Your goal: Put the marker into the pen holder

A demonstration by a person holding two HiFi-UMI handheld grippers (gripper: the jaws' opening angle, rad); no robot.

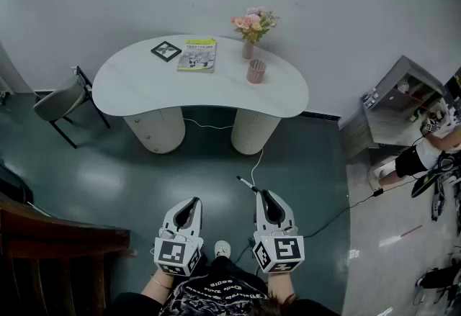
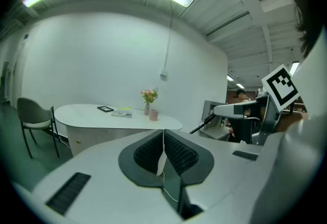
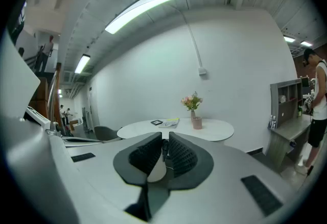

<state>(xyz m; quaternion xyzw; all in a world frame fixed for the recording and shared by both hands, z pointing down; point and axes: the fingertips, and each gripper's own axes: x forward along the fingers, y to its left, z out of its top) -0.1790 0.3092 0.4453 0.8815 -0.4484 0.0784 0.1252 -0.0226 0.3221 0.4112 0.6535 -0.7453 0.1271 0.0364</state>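
Observation:
The pink pen holder (image 1: 256, 71) stands on the white table (image 1: 137, 88), far ahead of both grippers. It also shows small in the left gripper view (image 2: 154, 115) and the right gripper view (image 3: 196, 123). My right gripper (image 1: 265, 194) is shut on a black marker (image 1: 246, 183), whose tip sticks out forward and to the left. The marker's dark body sits between the right jaws (image 3: 164, 147), and from the left gripper it shows as a slanted rod (image 2: 199, 127). My left gripper (image 1: 191, 203) is held beside it over the floor, shut and empty (image 2: 163, 135).
A vase of flowers (image 1: 250, 25), a green booklet (image 1: 198, 55) and a black frame (image 1: 166, 50) lie on the table. A grey chair (image 1: 61, 100) stands at its left. A grey cabinet (image 1: 392, 109) and a person (image 1: 425, 156) are at the right. A cable (image 1: 317, 219) runs across the floor.

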